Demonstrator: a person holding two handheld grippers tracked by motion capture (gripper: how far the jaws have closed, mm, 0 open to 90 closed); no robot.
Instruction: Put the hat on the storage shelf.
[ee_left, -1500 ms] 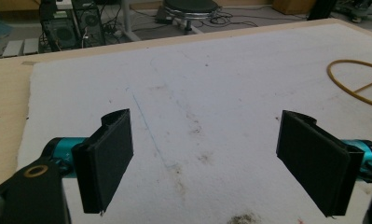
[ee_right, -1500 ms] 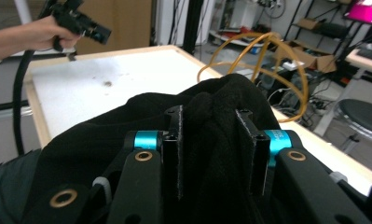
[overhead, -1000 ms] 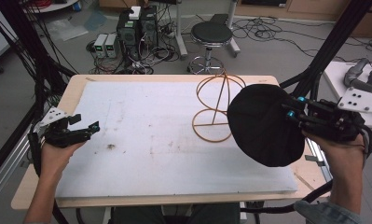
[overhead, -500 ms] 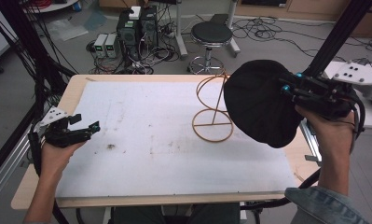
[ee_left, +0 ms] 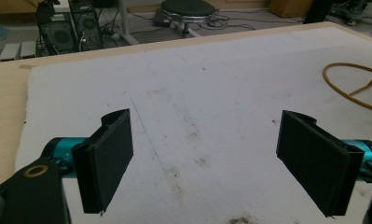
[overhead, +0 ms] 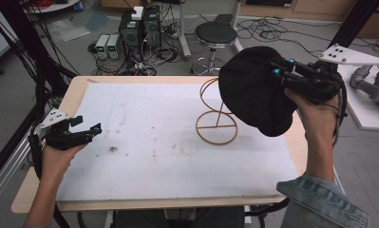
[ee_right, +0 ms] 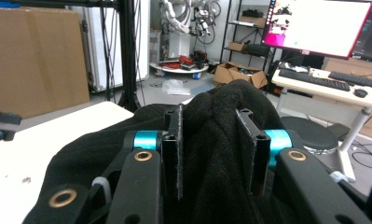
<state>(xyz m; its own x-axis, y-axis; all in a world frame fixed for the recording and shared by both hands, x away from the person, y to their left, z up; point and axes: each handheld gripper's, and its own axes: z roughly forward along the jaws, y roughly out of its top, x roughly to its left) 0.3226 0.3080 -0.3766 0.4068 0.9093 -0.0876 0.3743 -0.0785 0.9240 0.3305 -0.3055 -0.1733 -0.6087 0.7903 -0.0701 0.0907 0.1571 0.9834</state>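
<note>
A black knitted hat (overhead: 253,92) hangs in the air over the table's right side, with my right gripper (overhead: 284,72) shut on its fabric. In the right gripper view the hat (ee_right: 216,126) bunches between the two jaws of my right gripper (ee_right: 215,149). Just left of and below the hat stands a tan wire stand (overhead: 217,114) with a round base and a looped top. My left gripper (overhead: 85,129) rests open near the table's left edge. In the left gripper view my left gripper (ee_left: 207,161) holds nothing, and the stand's base ring (ee_left: 356,86) lies far right.
A white mat (overhead: 168,137) covers the wooden table (overhead: 75,95); it bears dark smudges. Behind the table stand a round stool (overhead: 214,35) and computer boxes (overhead: 138,23) with cables. A second white table (overhead: 367,102) stands at the right.
My right gripper has lifted the hat up and to the left, from beside the stand to a place above its right side. The left gripper has stayed put.
</note>
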